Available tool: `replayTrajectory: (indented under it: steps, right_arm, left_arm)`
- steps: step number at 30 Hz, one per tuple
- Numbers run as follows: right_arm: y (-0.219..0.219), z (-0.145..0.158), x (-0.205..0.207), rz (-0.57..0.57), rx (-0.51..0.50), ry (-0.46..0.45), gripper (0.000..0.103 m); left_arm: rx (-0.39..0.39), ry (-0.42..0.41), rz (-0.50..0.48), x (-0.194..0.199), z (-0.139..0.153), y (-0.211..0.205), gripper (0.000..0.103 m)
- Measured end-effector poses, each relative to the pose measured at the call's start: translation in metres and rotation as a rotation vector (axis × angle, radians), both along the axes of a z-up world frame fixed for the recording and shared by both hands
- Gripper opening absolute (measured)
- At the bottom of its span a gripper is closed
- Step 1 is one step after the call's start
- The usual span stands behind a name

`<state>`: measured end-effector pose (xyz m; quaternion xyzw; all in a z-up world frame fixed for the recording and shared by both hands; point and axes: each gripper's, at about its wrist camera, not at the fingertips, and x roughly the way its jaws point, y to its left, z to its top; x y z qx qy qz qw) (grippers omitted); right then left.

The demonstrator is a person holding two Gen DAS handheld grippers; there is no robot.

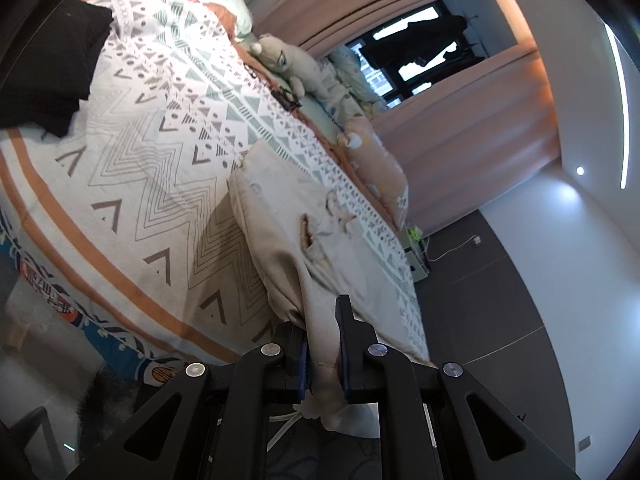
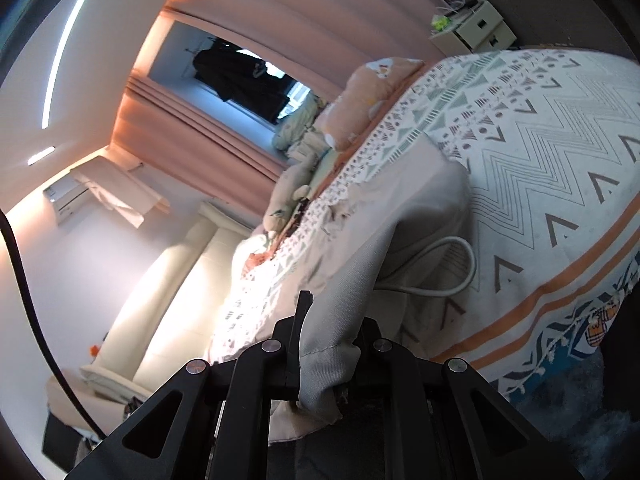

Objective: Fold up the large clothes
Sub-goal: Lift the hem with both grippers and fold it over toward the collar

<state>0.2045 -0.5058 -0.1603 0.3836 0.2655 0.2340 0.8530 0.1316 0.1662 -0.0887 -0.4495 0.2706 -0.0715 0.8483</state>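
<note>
beige garment (image 1: 280,216) on bed (image 1: 132,184), maybe bunched

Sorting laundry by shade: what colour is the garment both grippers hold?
Beige garment, best seen in the left wrist view.

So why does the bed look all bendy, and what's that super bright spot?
Left wrist view: the fisheye lens curves the bed and darkens the corners; the window is blown out white against black. Right wrist view: glare washes out the bedspread edge beside the beige garment, and the far pillow looks soft.
</note>
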Motion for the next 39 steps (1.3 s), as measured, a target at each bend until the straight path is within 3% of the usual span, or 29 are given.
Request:
replayTrajectory:
  steps: [13,21,31,39]
  right_arm:
    - [0.018,0.060,-0.070,0.042,-0.020,-0.143,0.014]
    - [0.026,0.081,-0.091,0.053,-0.022,-0.193,0.014]
    - [0.025,0.095,-0.072,0.047,-0.016,-0.234,0.014]
    - [0.023,0.108,-0.021,0.034,0.002,-0.233,0.014]
  left_arm:
    - [-0.016,-0.146,0.045,-0.089,0.053,0.011,0.012]
    - [-0.021,-0.203,0.057,-0.118,0.072,0.017,0.012]
    - [-0.016,-0.234,0.075,-0.102,0.084,0.020,0.012]
    - [-0.007,-0.246,0.089,-0.048,0.098,0.023,0.012]
